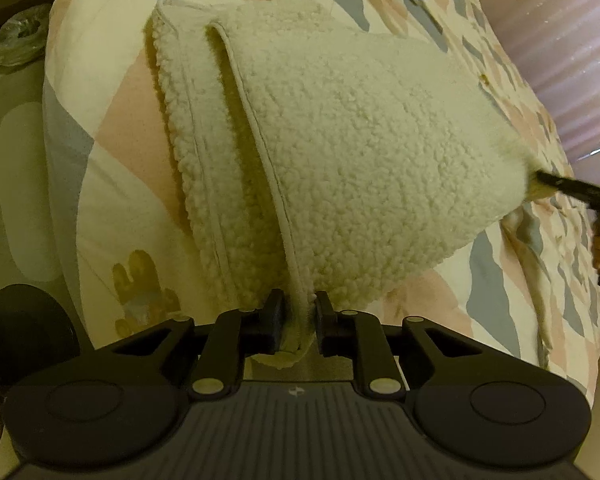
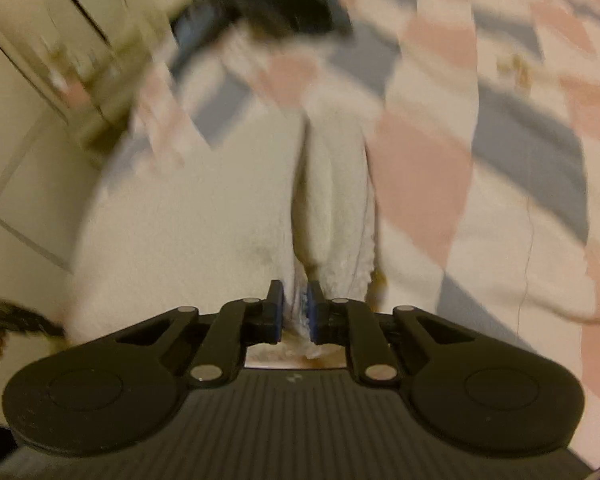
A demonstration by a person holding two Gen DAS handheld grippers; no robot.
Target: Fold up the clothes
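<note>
Left claw (image 1: 298, 312) pinching fleece garment (image 1: 340, 152) hem, right claw (image 2: 294, 304) clamping corner

Left gripper (image 1: 299, 312) clamped on cream fleece garment (image 1: 340, 152), right gripper (image 2: 294, 306) pinched on its far corner, both raised, well apart.

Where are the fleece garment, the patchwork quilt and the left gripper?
fleece garment (image 1: 360, 152), left wrist view, middle of its top layer.
patchwork quilt (image 1: 112, 120), left wrist view, pink patch.
left gripper (image 1: 299, 312), left wrist view, where it grips the hem.

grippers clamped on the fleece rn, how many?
2. Left gripper pinches the fleece garment at its piped near edge; right gripper grips its opposite end.
</note>
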